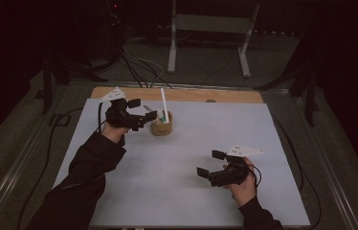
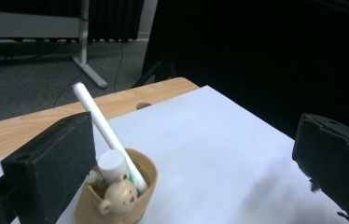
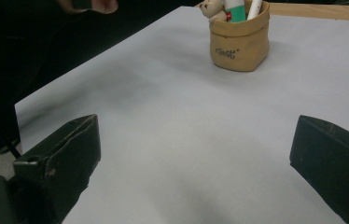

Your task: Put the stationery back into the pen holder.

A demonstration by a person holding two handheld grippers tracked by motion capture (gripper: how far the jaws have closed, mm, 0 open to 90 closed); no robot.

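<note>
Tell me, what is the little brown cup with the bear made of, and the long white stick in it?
The brown cup looks like matte ceramic or resin shaped as a rolled-down paper bag: its rim is thick, its sides wrinkled and dull. The bear seems the same material. The white stick looks like smooth plastic, straight and evenly white, but that is a guess.

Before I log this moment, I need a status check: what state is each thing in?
Holder: upright on the white sheet, nothing gripping it.
White stick: in the holder, leaning, top poking out.
Green-labelled tube: standing in the holder.
Bear figure: at the holder's rim.
Left gripper: open, beside the holder, nothing between its jaws.
Right gripper: open, empty, over the sheet.
</note>
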